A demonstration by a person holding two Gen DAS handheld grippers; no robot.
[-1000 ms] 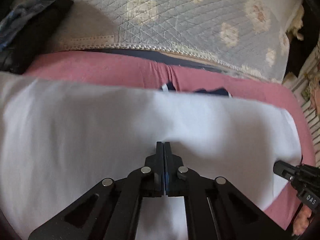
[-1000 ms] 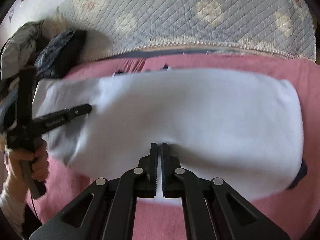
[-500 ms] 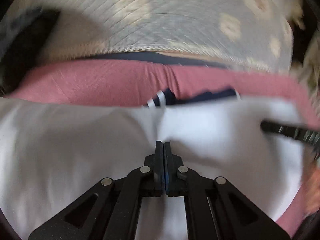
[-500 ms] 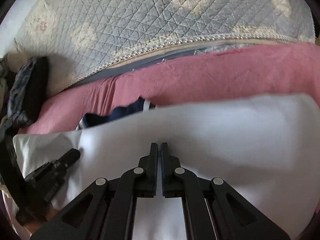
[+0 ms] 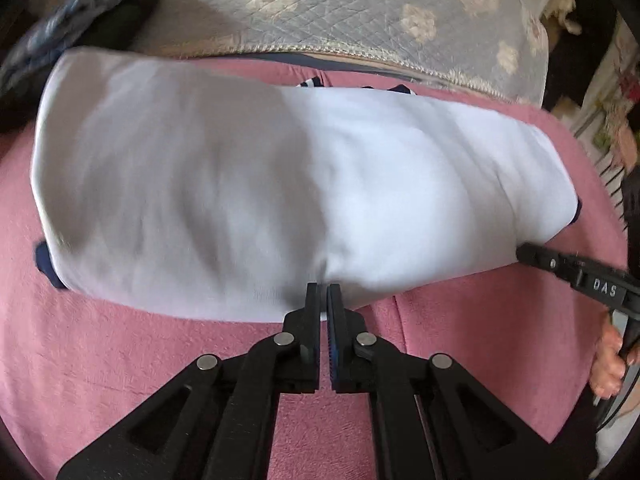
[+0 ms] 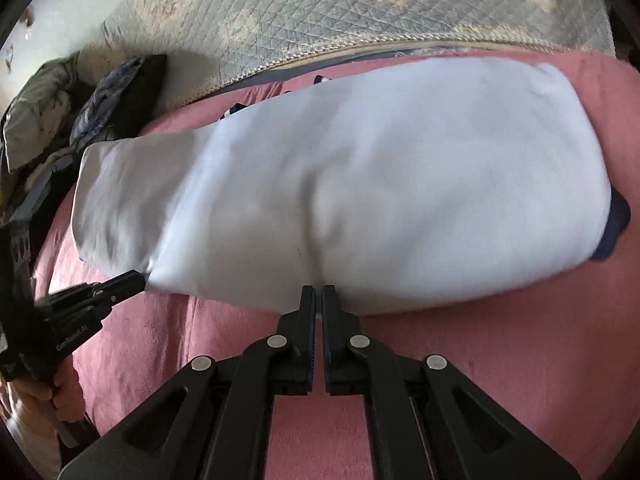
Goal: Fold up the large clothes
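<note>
The white garment (image 5: 280, 184) lies on the pink bedspread (image 5: 120, 360) as a long folded band, with its far long edge close to the quilted cover (image 5: 320, 8) and its near long edge facing both cameras. The left tongs (image 5: 323, 294) are pressed together on the near edge of the garment; the cloth puckers where it enters the tips. The right tongs (image 6: 318, 296) are likewise clamped on the same near edge, further toward the garment's other end, and each tool is visible from the side in the other camera. Judged status: at least 1 lengthwise fold appears complete, since the garment reads as a narrow doubled strip and dark navy trim (image 6: 616, 228) protrudes at its end. Judged remaining work: 1 or 2 crosswise folds to reduce the band to a compact stack, followed by smoothing. The near edge is under 2 grips, so a further fold of that edge is the likely step in hand. Limits of view: the number of layers inside the band cannot be counted. The striped navy detail (image 5: 310, 82) at the far edge is mostly covered, so collar or sleeve cannot be told apart. The dark clothing (image 6: 116, 112) beyond the garment's end is blurred and cut off. The left view carries motion blur over part of the garment.
</note>
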